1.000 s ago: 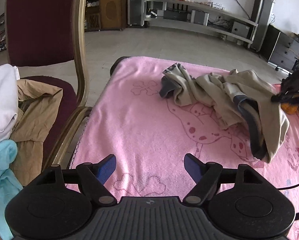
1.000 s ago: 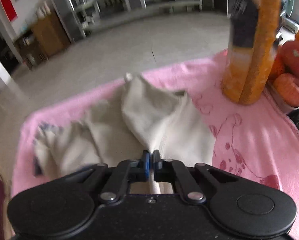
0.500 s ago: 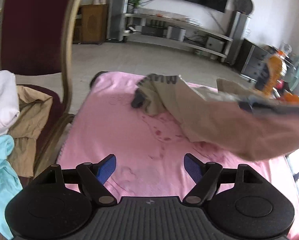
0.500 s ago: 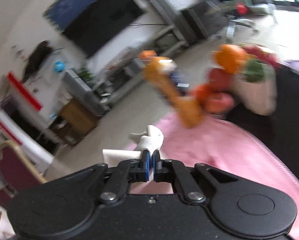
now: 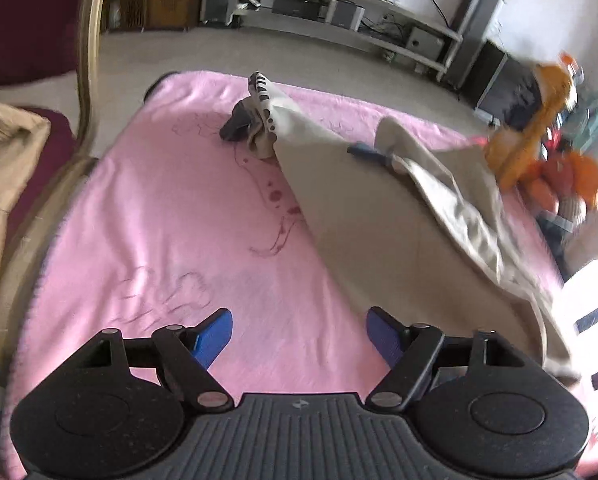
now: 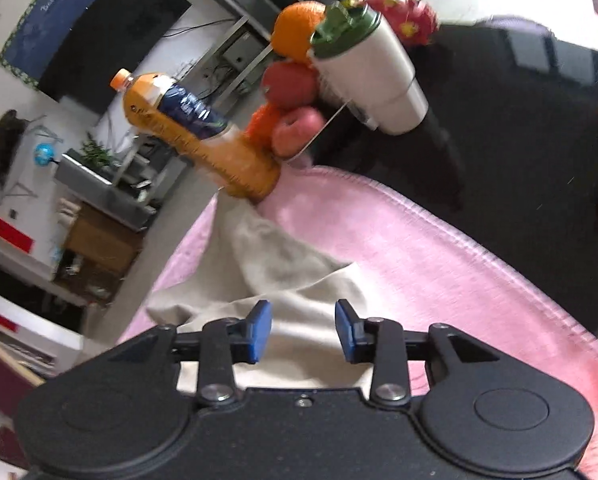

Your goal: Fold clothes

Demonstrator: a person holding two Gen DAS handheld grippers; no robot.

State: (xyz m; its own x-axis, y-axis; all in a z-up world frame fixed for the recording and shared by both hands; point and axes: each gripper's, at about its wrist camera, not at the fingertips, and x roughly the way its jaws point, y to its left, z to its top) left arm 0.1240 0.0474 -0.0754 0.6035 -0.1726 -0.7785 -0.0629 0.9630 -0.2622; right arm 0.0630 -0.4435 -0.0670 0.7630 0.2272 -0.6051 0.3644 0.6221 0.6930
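A beige garment (image 5: pixel 379 216) with dark trim lies stretched across the pink blanket (image 5: pixel 179 216), running from the far middle to the near right edge. My left gripper (image 5: pixel 301 334) is open above bare blanket, its right finger close to the garment's near edge. In the right wrist view the same beige garment (image 6: pixel 299 292) lies under my right gripper (image 6: pixel 303 330), which is open with cloth below and between its blue pads (image 6: pixel 259 330).
An orange drink bottle (image 6: pixel 195 136), a fruit bowl with apples and oranges (image 6: pixel 291 100) and a white tumbler (image 6: pixel 379 76) stand at the blanket's far right edge. A chair (image 5: pixel 83 60) with piled clothes (image 5: pixel 3 168) stands on the left.
The right gripper, shut on the garment and lifting it before, has opened and let it drop. The garment now lies spread out toward the near right. The left gripper stayed open.
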